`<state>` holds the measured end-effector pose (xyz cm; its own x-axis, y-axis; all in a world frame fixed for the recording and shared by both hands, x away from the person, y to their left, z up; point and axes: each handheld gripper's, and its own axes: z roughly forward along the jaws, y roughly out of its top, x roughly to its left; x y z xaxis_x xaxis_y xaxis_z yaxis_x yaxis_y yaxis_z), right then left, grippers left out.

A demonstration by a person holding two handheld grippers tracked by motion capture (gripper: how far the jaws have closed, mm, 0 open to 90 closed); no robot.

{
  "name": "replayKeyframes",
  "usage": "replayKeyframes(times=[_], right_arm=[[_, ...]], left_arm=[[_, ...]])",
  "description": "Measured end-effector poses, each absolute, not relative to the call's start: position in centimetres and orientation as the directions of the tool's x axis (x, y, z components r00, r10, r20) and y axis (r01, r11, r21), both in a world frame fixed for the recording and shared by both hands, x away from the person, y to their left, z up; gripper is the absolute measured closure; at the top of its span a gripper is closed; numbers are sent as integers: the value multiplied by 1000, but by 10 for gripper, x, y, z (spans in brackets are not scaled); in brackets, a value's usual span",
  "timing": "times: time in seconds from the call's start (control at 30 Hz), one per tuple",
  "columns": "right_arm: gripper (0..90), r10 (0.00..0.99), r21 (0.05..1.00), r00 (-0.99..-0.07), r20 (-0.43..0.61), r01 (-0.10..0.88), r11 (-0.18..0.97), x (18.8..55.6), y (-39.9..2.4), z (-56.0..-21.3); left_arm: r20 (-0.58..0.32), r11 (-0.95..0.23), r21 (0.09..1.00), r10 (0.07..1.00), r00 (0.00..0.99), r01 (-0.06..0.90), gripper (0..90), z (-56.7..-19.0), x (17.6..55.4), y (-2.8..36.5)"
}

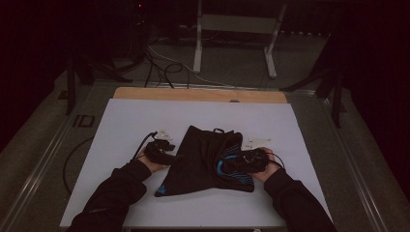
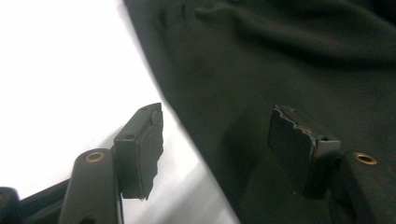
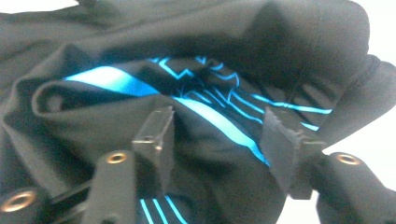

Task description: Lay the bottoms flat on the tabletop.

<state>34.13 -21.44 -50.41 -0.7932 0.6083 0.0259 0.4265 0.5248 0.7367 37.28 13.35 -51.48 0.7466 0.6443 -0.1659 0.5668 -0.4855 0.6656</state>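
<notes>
Now both tools are down at a black garment point(image 1: 203, 162) with blue stripes, lying crumpled in the near middle of the white counter point(image 1: 125, 121). Judged step: getting a hold on its two sides, likely to spread or fold it.

Left tool point(image 1: 162, 153) sits at the garment's left edge. In the left gripper view the left tool point(image 2: 215, 149) has its jaws apart: one hangs over bare counter point(image 2: 56, 70), the other over the black cloth point(image 2: 280, 60), with the cloth's edge running between them. Pads don't press on anything, so no grip yet.

Right tool point(image 1: 241, 161) is on the right part of the garment, over the blue print. In the right gripper view the right tool point(image 3: 219, 140) stands partly open, straddling a fold with a blue stripe point(image 3: 210, 116); the cloth looks loose between the pads, not pinched.

Next move, I'd judge: lower each tool a touch so one jaw slips under the edge, then shut on a single layer. Left needs to catch the hem, not the counter. Right risks grabbing a bunched wad instead of one layer.

A small white piece point(image 1: 164, 134) lies just far of the left tool, untouched.
</notes>
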Motion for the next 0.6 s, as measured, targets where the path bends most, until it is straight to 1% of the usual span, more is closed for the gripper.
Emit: replayKeyframes(times=[0.13,0.23,0.3,0.4,0.43,0.53,0.57,0.6], right_arm=[[601,604,729,-797,7,418,543,340,-215,-505],[719,603,722,-797,3,419,550,340,-215,-504],[801,601,718,-799,7,422,553,340,-216,-504],[836,596,711,-803,-3,417,566,339,-216,-503],[841,595,712,-804,-8,413,568,339,-215,-503],[846,596,711,-803,-11,413,569,337,-214,-502],[850,592,711,-806,-24,403,577,337,-214,-501],[851,591,711,-807,-23,402,577,336,-214,-500]], left_arm=[[-161,-479,665,657,736,573,406,-519,378,130],[-154,-478,667,663,733,572,453,-519,381,126],[-148,-480,666,666,732,571,465,-519,383,123],[-118,-497,665,667,736,557,508,-519,383,117],[-94,-509,665,669,738,546,529,-519,382,115],[-86,-508,666,675,733,546,618,-519,382,113],[-90,-503,671,673,734,544,685,-519,381,112],[-90,-504,675,669,738,539,717,-520,380,111]])
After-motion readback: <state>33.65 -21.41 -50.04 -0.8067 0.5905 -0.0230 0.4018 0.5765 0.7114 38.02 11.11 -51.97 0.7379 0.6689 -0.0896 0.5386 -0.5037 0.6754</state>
